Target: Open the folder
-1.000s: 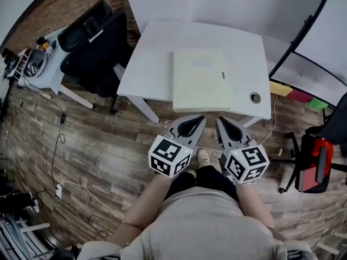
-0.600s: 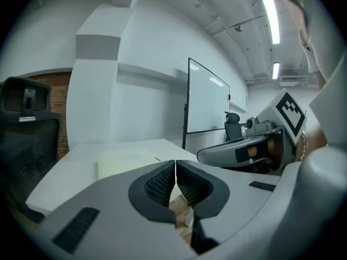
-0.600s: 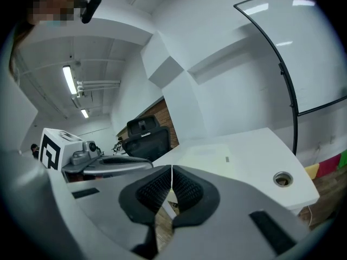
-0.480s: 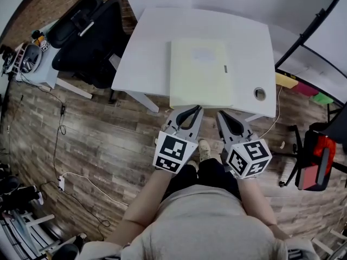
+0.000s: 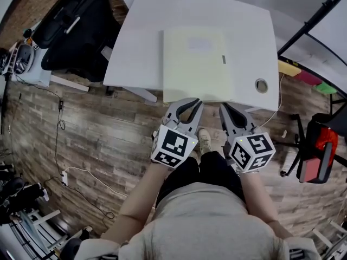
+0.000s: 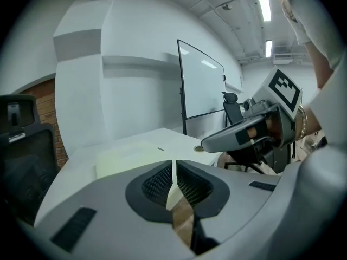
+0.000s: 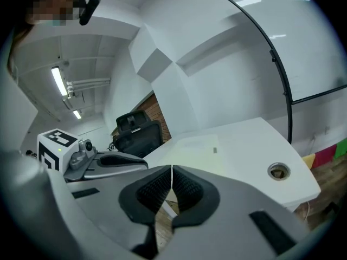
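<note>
Head view has both tools hanging off the front of the bench, at 6 o'clock from the work, and neither touches anything. My left tool (image 5: 188, 103) has its jaws pressed together with nothing between them; its own view shows only bench edge and floor past the pads. At its 12 o'clock the pale yellow folder (image 5: 196, 64) lies flat and shut on the white bench (image 5: 135, 53), its near edge about at the bench's front edge. My right tool (image 5: 226, 107), just beside the left at its 3 o'clock, is likewise closed tight and empty.

I judge the task at its very start: the cover is not yet lifted and no contact is made. The approach, catching a cover edge and swinging it over are all left to do. A small grey tab (image 5: 223, 59) sits at 3 o'clock on the cover; I can't tell whether it's a clasp.

Around the work, a black office chair (image 5: 76, 23) stands at the bench's 10 o'clock and a cable hole (image 5: 262, 85) lies at the folder's 4 o'clock. Something red and black, perhaps a seat (image 5: 317, 156), stands well apart at the right. Nothing lies on the cover or blocks my way in.
</note>
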